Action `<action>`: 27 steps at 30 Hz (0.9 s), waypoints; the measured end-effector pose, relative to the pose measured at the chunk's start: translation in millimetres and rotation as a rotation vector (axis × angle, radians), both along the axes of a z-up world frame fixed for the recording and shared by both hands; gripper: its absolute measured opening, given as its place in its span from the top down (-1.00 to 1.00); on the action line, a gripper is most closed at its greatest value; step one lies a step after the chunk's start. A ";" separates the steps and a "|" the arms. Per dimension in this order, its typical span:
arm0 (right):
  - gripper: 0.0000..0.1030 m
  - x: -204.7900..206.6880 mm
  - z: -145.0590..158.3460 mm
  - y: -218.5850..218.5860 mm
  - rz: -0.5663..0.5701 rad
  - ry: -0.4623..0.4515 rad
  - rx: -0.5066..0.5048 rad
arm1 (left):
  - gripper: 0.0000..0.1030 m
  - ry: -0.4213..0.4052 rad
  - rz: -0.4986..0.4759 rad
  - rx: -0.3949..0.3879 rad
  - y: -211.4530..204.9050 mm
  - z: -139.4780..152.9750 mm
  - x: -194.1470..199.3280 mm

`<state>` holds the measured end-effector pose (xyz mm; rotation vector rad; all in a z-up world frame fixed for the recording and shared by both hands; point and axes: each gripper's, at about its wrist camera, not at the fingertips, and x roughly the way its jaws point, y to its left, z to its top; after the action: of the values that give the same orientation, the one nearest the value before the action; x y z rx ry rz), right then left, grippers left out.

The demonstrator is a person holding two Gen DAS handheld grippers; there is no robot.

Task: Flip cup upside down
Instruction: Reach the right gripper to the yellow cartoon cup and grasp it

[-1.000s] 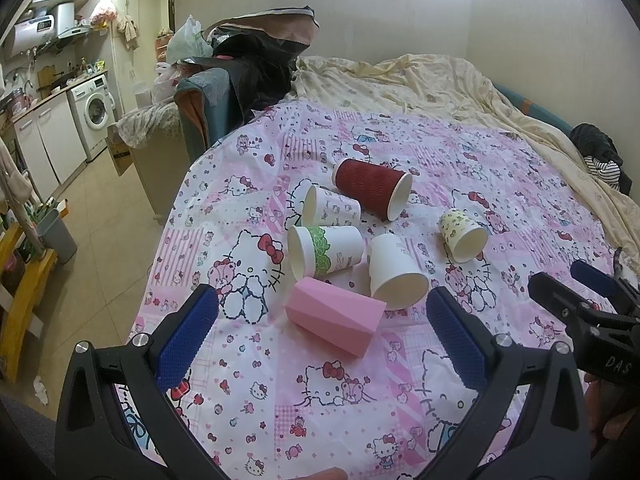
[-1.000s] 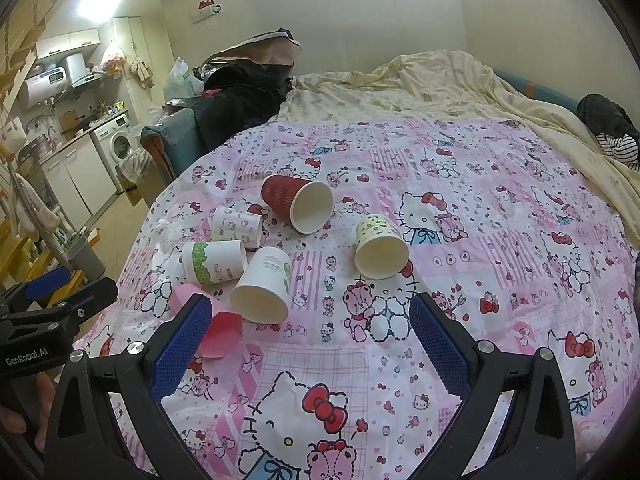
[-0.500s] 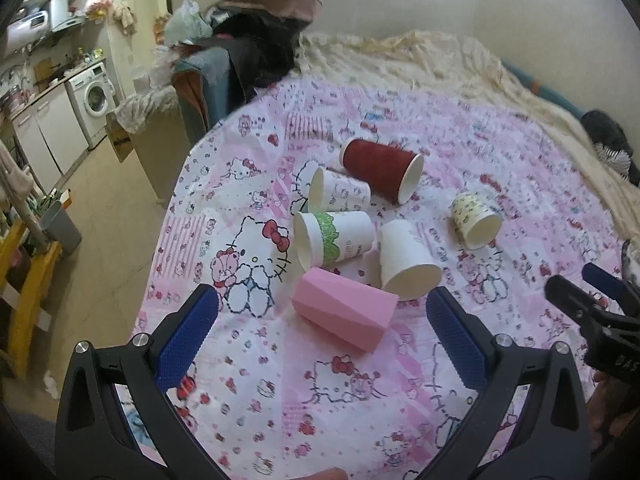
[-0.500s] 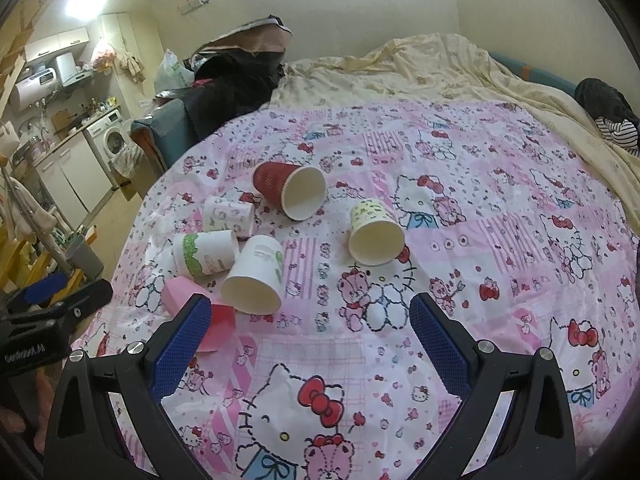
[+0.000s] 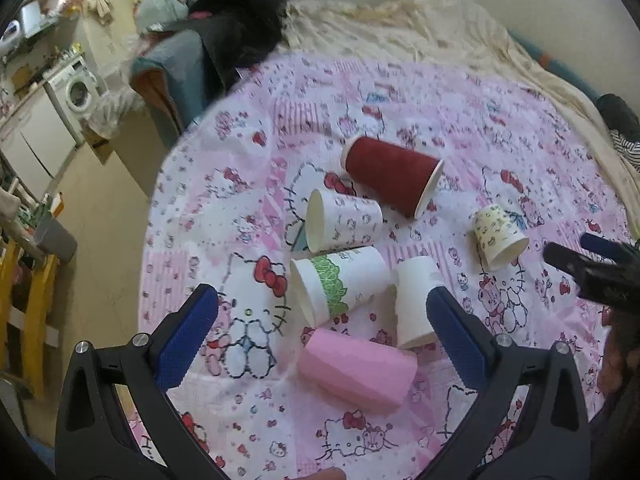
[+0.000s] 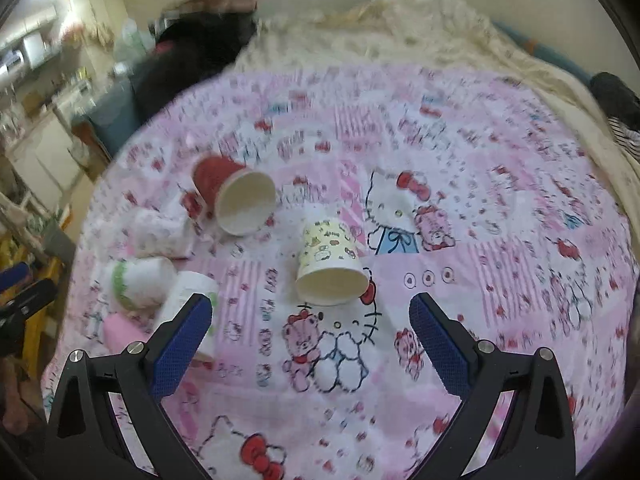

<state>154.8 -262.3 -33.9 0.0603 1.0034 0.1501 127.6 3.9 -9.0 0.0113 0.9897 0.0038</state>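
Several cups lie on their sides on a pink Hello Kitty sheet (image 5: 248, 184). A pink faceted cup (image 5: 356, 364) lies nearest my open, empty left gripper (image 5: 322, 330), just in front of its fingers. Behind it are a green-banded cup (image 5: 340, 284), a plain white cup (image 5: 414, 300), a small printed cup (image 5: 344, 220), a dark red cup (image 5: 394, 176) and a yellow patterned cup (image 5: 498, 236). My right gripper (image 6: 310, 330) is open and empty, with the yellow cup (image 6: 330, 264) just beyond its fingertips, mouth toward me. The red cup (image 6: 236, 196) lies farther left.
The bed's left edge drops to a tiled floor (image 5: 100, 216) with a washing machine (image 5: 76, 88) and a yellow stand (image 5: 28, 300). A cream blanket (image 5: 420, 36) and dark clothes (image 5: 236, 32) lie at the far end. The right gripper shows in the left wrist view (image 5: 596, 264).
Both grippers have moved forward and down toward the cups. The left one closed in on the pink cup, the right one on the yellow cup. No cup has moved.
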 end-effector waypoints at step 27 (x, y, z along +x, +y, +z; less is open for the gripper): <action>-0.35 58.3 -70.0 -14.6 0.025 0.300 0.079 | -0.99 0.104 0.032 -0.047 8.3 -19.7 4.2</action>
<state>213.1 -276.9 -103.9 0.1454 1.2973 0.2082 131.8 12.2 -28.7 -0.0477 1.0940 0.0095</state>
